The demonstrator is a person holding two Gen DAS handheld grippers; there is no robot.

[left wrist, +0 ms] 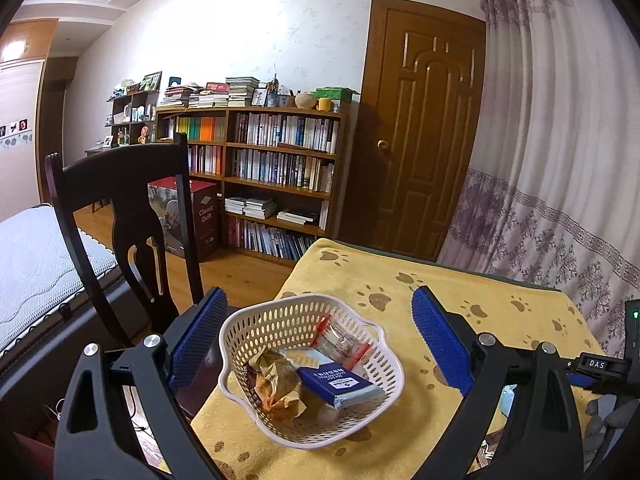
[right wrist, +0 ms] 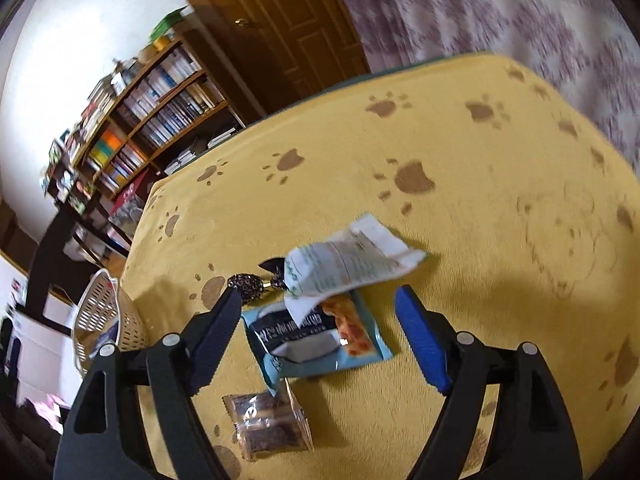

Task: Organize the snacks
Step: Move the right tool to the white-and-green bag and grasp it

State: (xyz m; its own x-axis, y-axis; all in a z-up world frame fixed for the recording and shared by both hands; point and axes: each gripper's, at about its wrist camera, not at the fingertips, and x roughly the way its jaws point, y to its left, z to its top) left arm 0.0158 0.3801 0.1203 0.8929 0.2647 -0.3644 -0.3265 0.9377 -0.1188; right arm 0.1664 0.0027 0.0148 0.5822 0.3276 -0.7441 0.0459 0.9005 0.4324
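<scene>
Both pairs of blue-padded fingers stand spread wide and hold nothing. Between the left gripper's fingers sits a white perforated basket on the yellow paw-print cloth, close to the table corner on that gripper's left side. Inside the basket lie a dark blue packet with white print, a crumpled brown-and-orange wrapper beside it toward the left finger, and a clear wrapper with red ends farther forward. Beyond the left finger stands a dark wooden chair, and well ahead of the fingertips a bookshelf lines the wall next to a brown door. The right gripper hangs over loose snacks on the same cloth: a light blue packet lies flat between its fingers, with a white crumpled packet overlapping its forward edge just past the fingertips. A small dark-patterned twisted candy rests right at the tip of the left-side finger. Nearer the camera, behind the blue packet, lies a clear packet with dark contents. Out past the left-side finger, at the table edge, the basket shows again, partly cut off.
</scene>
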